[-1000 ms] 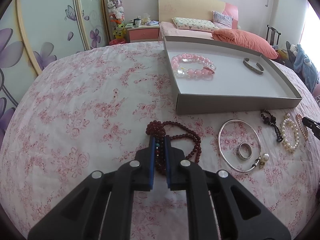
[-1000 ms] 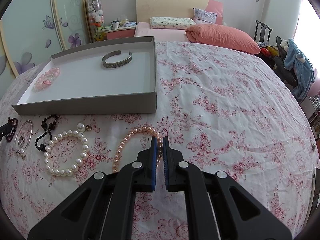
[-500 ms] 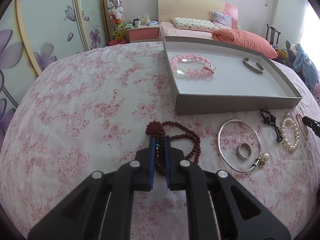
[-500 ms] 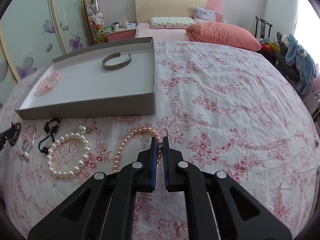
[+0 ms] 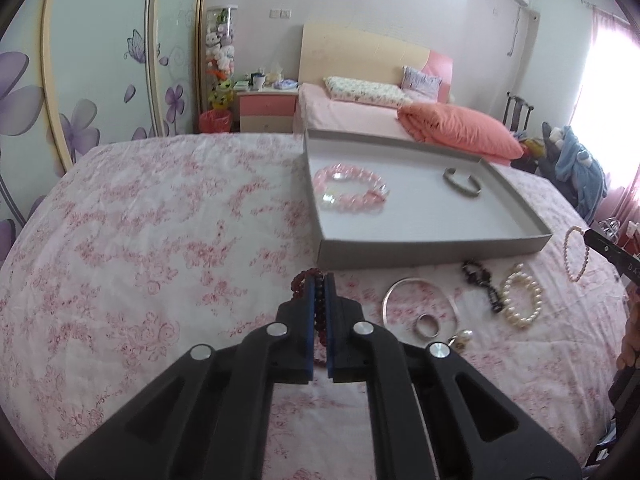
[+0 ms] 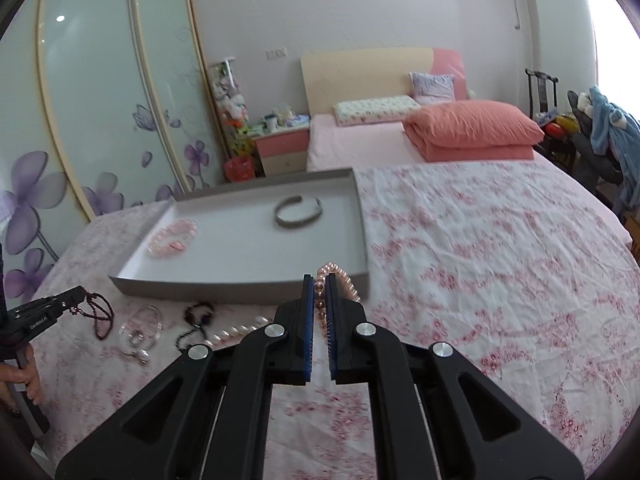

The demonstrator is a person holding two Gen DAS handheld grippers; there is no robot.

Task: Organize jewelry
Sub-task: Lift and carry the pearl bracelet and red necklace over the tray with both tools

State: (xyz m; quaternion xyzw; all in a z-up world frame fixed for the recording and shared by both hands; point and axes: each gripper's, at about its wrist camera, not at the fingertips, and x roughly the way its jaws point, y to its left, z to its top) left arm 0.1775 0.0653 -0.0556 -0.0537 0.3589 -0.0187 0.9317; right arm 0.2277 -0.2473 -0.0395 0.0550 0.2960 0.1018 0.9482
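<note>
My left gripper point(image 5: 319, 278) is shut on a dark red bead string point(image 5: 319, 312) and holds it above the floral bedspread; it also shows in the right wrist view point(image 6: 98, 314). My right gripper point(image 6: 319, 280) is shut on a pink pearl bracelet point(image 6: 334, 280), lifted near the tray's front edge; it hangs at the right in the left wrist view point(image 5: 576, 252). The grey tray point(image 5: 432, 246) holds a pink bead bracelet point(image 5: 350, 194) and a silver cuff point(image 5: 462, 184).
On the bedspread in front of the tray lie a silver bangle point(image 5: 416, 300), a ring point(image 5: 427, 326), a black bead piece point(image 5: 482, 284) and a white pearl bracelet point(image 5: 522, 300). Behind are a bed, a nightstand and wardrobe doors.
Both grippers have risen from the bedspread, each lifting its piece. The red bead string and the pink pearl bracelet now hang clear of the cloth.
</note>
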